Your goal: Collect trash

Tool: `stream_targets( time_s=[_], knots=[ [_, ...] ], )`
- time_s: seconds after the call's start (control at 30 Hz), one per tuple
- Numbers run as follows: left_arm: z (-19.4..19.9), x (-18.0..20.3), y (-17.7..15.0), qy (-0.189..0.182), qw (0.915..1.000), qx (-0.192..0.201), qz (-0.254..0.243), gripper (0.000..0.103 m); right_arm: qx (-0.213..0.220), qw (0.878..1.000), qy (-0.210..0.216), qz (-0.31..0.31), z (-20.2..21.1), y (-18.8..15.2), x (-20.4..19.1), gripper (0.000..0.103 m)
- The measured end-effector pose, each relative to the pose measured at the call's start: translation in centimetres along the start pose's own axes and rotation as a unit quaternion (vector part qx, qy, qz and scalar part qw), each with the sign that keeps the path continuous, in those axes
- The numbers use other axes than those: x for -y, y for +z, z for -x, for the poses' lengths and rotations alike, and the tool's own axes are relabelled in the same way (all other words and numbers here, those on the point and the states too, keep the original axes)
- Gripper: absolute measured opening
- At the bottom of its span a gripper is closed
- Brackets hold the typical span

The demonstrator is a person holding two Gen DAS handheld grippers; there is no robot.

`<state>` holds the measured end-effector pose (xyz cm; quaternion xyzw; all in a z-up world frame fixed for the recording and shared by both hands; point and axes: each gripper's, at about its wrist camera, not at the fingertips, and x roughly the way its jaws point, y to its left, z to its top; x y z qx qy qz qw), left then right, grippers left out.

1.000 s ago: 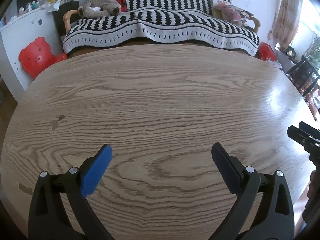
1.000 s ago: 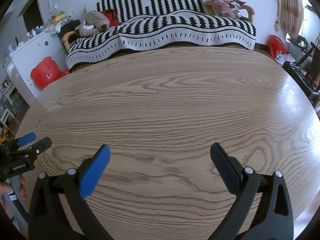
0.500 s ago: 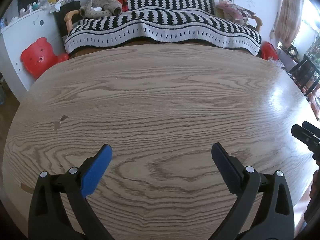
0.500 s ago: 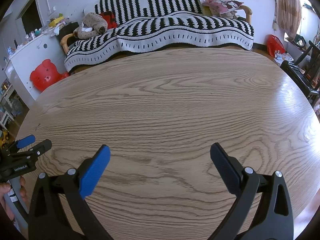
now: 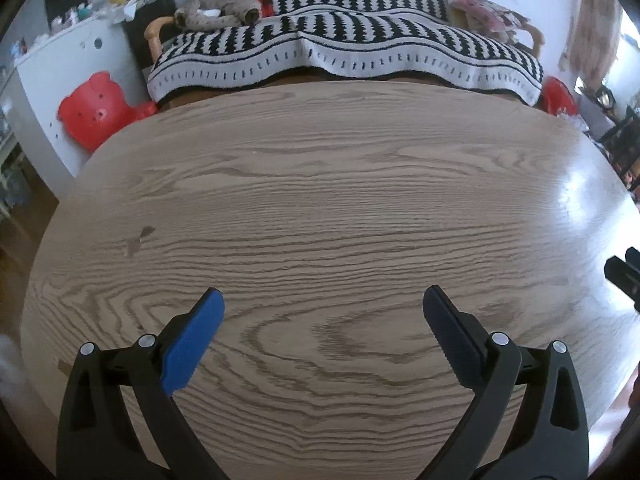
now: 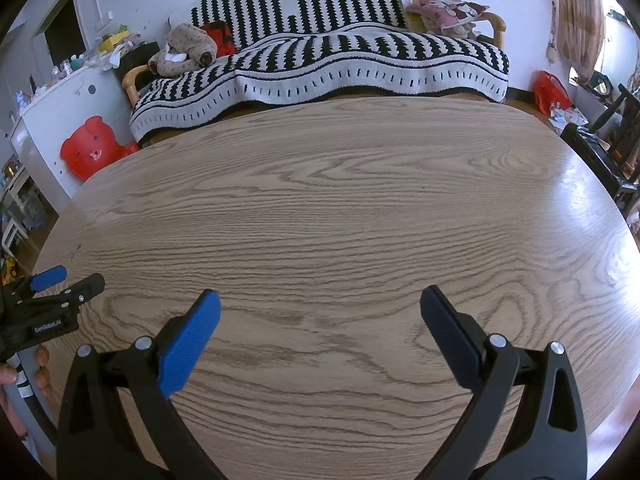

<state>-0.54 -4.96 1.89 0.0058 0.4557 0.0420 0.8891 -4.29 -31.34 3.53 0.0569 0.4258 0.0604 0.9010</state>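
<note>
Left wrist view: the left gripper [image 5: 322, 300] is held over the wooden table [image 5: 320, 200], fingers spread wide with nothing between them. A blue pad [image 5: 192, 344] is seen on the lower-left finger, a dark pad on the lower-right one. A small dark mark [image 5: 138, 240] is seen on the tabletop at centre left. No trash can be made out on the table in either view. A tip of the right gripper [image 5: 624, 276] is cut off at the right edge of the frame.

Right wrist view: the right gripper [image 6: 320, 300] is likewise held with fingers wide apart over bare wood, nothing gripped. The left gripper [image 6: 52, 296] is seen at lower left, held by a hand [image 6: 28, 372] at the edge, fingers parted. A sofa draped with a black-and-white striped blanket [image 6: 320, 64] is seen at the top of the frame, a red bear-shaped stool [image 6: 90, 148] at upper left, a red bag [image 6: 552, 92] at upper right.
</note>
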Motion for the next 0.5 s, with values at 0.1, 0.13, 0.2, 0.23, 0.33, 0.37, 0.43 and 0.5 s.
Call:
stream_targets(
  time_s=[0.1, 0.13, 0.2, 0.23, 0.33, 0.37, 0.43, 0.5],
  knots=[
    [0.1, 0.1, -0.2, 0.02, 0.9997, 0.011, 0.004, 0.097, 0.001, 1.0, -0.003, 0.0, 0.2, 0.1, 0.2, 0.097],
    [0.2, 0.2, -0.2, 0.011, 0.9998, 0.015, -0.002, 0.097, 0.002, 1.0, -0.004, -0.001, 0.2, 0.1, 0.3, 0.097],
    [0.1, 0.4, -0.1, -0.003, 0.9999, 0.012, -0.006, 0.097, 0.002, 1.0, -0.007, -0.003, 0.2, 0.1, 0.5, 0.097],
    [0.1, 0.4, 0.0, -0.005, 0.9998, 0.015, -0.007, 0.097, 0.002, 1.0, -0.008, -0.004, 0.2, 0.1, 0.6, 0.097],
    [-0.3, 0.6, 0.3, -0.004, 0.9998, 0.015, -0.015, 0.097, 0.002, 1.0, -0.01, -0.005, 0.0, 0.2, 0.7, 0.097],
    [-0.4, 0.6, 0.3, -0.004, 0.9997, 0.014, -0.02, 0.097, 0.0, 1.0, -0.011, -0.005, -0.2, 0.2, 0.7, 0.097],
    [-0.7, 0.8, 0.5, -0.009, 0.9993, 0.015, -0.033, 0.097, -0.002, 1.0, -0.012, -0.005, -0.5, 0.3, 0.8, 0.097],
    [-1.1, 1.1, 0.6, -0.008, 0.9987, 0.011, -0.05, 0.097, -0.004, 1.0, -0.012, -0.008, -1.0, 0.6, 0.9, 0.097]
  ],
)
